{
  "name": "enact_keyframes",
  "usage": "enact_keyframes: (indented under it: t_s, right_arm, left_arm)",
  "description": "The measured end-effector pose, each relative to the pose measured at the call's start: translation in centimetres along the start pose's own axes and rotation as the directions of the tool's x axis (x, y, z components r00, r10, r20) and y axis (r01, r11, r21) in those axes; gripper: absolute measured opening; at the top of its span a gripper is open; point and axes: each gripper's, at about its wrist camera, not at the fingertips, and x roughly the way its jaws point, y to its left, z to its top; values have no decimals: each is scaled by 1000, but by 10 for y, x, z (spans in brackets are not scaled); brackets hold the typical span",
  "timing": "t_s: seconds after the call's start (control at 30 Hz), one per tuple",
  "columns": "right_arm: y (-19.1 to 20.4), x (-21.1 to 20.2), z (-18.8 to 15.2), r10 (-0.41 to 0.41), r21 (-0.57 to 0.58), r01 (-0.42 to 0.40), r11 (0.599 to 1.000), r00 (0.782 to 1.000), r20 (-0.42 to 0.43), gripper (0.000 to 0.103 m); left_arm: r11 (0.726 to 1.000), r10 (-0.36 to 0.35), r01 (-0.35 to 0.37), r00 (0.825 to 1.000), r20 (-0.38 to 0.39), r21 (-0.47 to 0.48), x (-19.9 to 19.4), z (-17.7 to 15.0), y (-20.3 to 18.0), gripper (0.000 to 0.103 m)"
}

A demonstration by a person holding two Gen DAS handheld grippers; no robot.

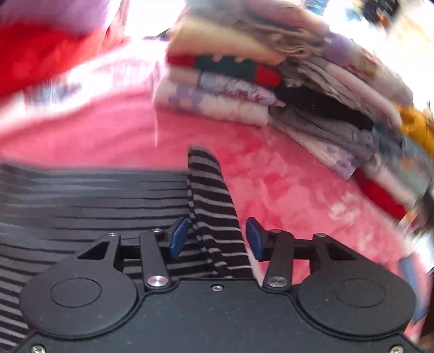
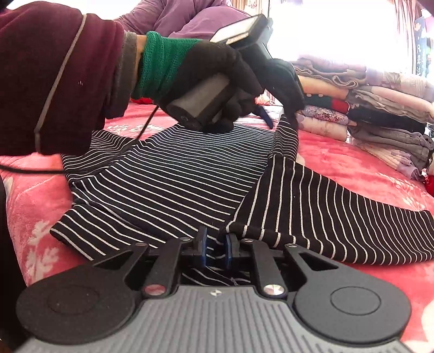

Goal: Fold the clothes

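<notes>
- Left tongs spread, a fold of the striped top loose between them.
- Right tongs nearly pressed together, pinching its hem.
- Top lies on the pink bed.

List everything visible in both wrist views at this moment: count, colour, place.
Striped garment: one, black with thin white stripes, spread on the blanket.
Blanket: one, pink, floral, underneath.
Folded clothes stack: one pile, mixed colours, far right.
Purple fabric: at the back.
Left gripper: open, raised striped fold between its pads.
Right gripper: narrow gap, garment edge at its pads; grip unclear.
Gloved hand: black glove, green cuff, maroon sleeve.
</notes>
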Motion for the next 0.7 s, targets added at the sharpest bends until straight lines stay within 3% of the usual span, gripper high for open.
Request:
enact_keyframes:
  t_s: [0.03,0.07,0.2,0.3,0.47,0.57,0.7]
  right_arm:
    - [0,0,0,-2,-1,2,1000,1000,0,17]
    - [1,-1,0,-5,-3,5,1000,1000,2,17]
    - [-3,-6,1,12,9,-12,1000,1000,20,18]
    - [-9,-6,1,30,33,-31,999,1000,6,17]
    - [-8,-8,2,48,29,-48,998,999,10,17]
    - [-6,-5,2,48,21,-48,999,999,-9,17]
    - [-4,-5,3,44,11,-44,999,999,-8,19]
  left_arm:
    - [1000,19,-19,1000,-8,-17,3,-3,1,5]
    - [999,49,-49,999,-4,-10,2,-5,0,5]
    - [998,60,-58,995,75,-27,-17,-10,1,5]
    - [995,104,-104,994,36,3,-1,-14,6,5]
    - [994,108,-108,993,50,8,-5,-12,6,9]
    - [975,192,-204,972,133,87,-19,-8,-7,9]
    - [965,153,-188,970,190,184,-19,6,-28,9]
